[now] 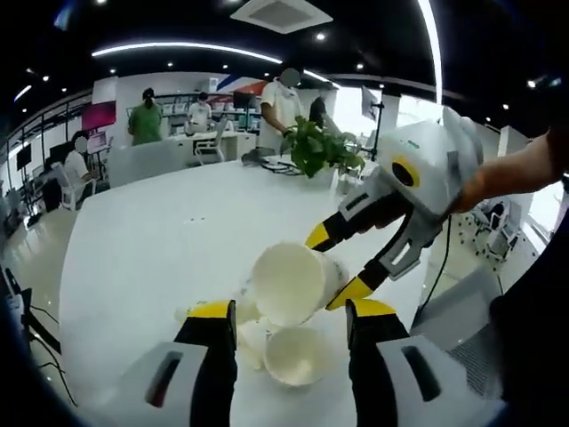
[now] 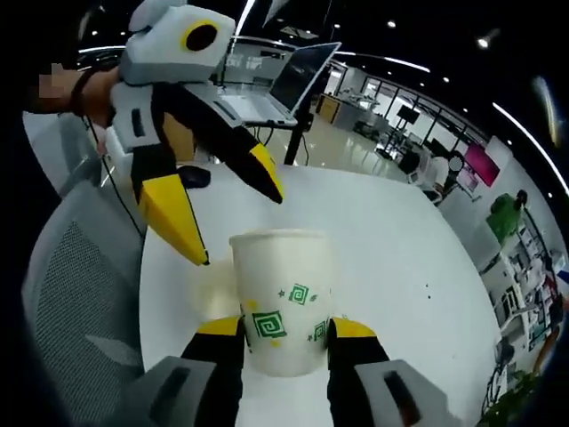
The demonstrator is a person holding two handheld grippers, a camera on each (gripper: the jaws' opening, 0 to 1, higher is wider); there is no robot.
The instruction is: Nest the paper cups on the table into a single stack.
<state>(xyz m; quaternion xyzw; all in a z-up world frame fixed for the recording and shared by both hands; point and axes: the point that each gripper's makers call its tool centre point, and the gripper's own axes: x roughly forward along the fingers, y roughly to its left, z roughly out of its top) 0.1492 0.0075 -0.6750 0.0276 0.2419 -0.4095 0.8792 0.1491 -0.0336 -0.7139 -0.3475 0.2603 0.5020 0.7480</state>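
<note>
In the left gripper view, the left gripper (image 1: pixel 292 320) has its jaws spread wide with nothing between them, poised just above a paper cup (image 1: pixel 293 354) that sits mouth-up on the white worktop (image 1: pixel 151 258). To the left of that cup, touching it, other cups (image 1: pixel 238 313) lie tipped in a small cluster; how many there are is too blurred to tell. Directly above the upright cup, the right gripper (image 1: pixel 340 265) comes in from the right with a held cup (image 1: pixel 289 283) clamped between its yellow-tipped jaws, mouth tilted toward the camera.

In the right gripper view, the right gripper (image 2: pixel 286 329) grips that cup (image 2: pixel 283 298), marked with green square spirals, low on its wall, and the left gripper (image 2: pixel 233 218) hangs open just beyond its rim.

The step in hand appears to be nesting the held cup into the upright one. To do it well, the held cup should be rolled level so its base points straight down at the open mouth below, then lowered along that axis. The empty left gripper could close lightly on the lower cup's wall to keep it from skidting or tipping. A squeeze too firm would crush paper rims and jam the fit.
</note>
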